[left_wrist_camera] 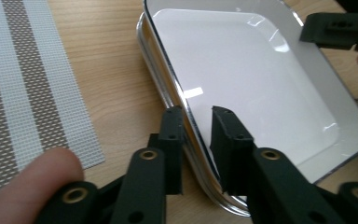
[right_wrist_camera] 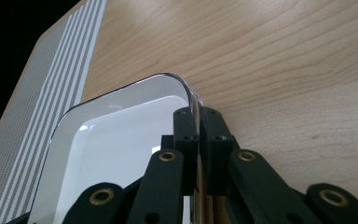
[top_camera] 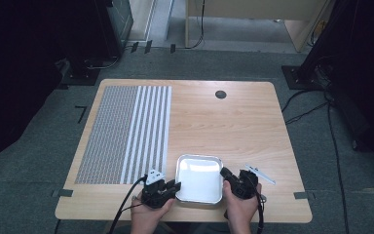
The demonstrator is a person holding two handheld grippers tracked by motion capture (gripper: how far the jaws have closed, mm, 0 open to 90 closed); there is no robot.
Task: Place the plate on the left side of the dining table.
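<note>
At the near edge of the wooden table [top_camera: 233,122] sits a square white tray [top_camera: 199,178] with a shiny metal rim, and both grippers meet it there. The left gripper [left_wrist_camera: 196,140] straddles the tray's left rim, one jaw outside and one inside, with a gap between jaw and rim, so it stands parted, not yet clamped. The right gripper [right_wrist_camera: 198,140] has its jaws pressed together on the tray's right rim, gripping it. The left gripper view also catches the person's fingertip [left_wrist_camera: 32,182] beside the jaws and the right gripper's jaw across the tray. Right of the tray lies a small metal utensil [top_camera: 260,174]; left of it, and reaching farther back, a striped woven placemat [top_camera: 126,134]. Beyond the tray is a round cable port [top_camera: 220,94], then grey carpet [top_camera: 224,63] with cables.
</note>
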